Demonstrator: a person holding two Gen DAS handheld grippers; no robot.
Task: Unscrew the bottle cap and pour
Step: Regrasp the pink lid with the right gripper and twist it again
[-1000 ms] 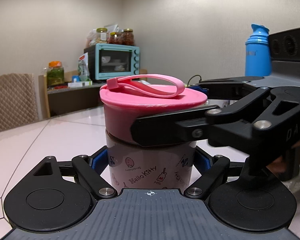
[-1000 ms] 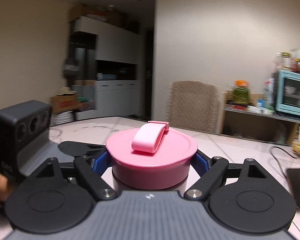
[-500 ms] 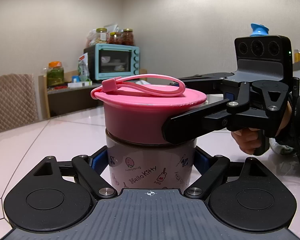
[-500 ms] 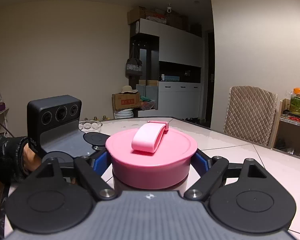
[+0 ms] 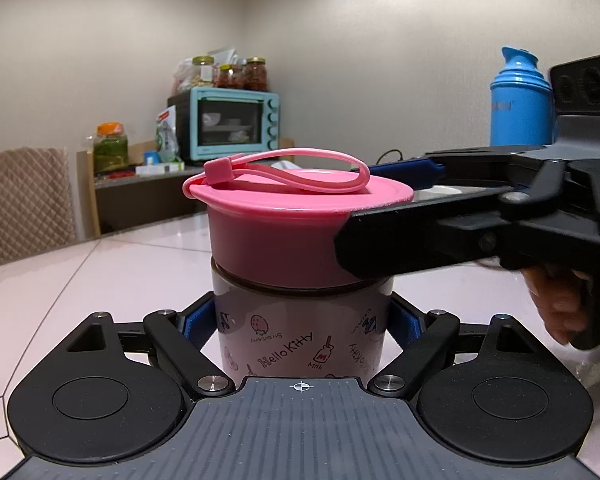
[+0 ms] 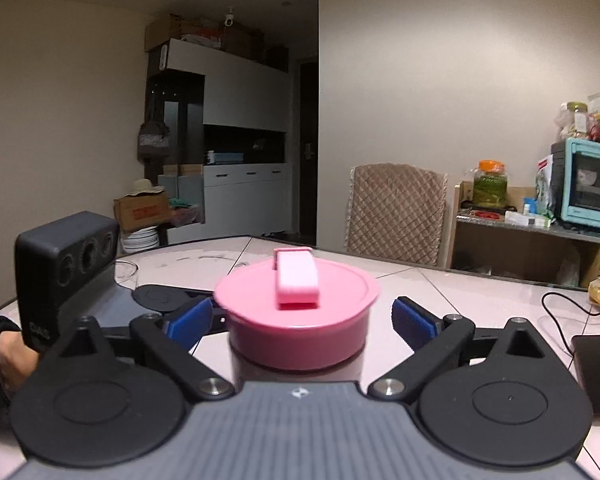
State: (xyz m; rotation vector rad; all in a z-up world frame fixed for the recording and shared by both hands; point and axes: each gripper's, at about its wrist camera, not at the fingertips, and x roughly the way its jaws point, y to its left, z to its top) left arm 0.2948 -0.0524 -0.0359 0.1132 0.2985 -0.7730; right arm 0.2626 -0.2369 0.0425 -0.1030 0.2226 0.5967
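A white Hello Kitty bottle [image 5: 300,332] with a wide pink screw cap [image 5: 284,236] and a pink strap stands on the pale table. My left gripper [image 5: 302,324] is shut on the bottle's body, blue pads against both sides. My right gripper [image 6: 300,320] is open around the pink cap [image 6: 296,320], with gaps between its blue pads [image 6: 414,320] and the cap. In the left wrist view the right gripper [image 5: 384,216] reaches in from the right at cap height.
A blue thermos [image 5: 520,100] stands at the back right. A glass [image 6: 126,274] sits on the table behind the left gripper. A phone [image 6: 594,364] and cable lie at the right. A padded chair [image 6: 396,212] and a shelf with a teal oven [image 5: 232,124] stand beyond the table.
My right gripper has let go of the cap and swung back round it; its jaws, shut on the cap before, now stand open. The cap has turned on the bottle.
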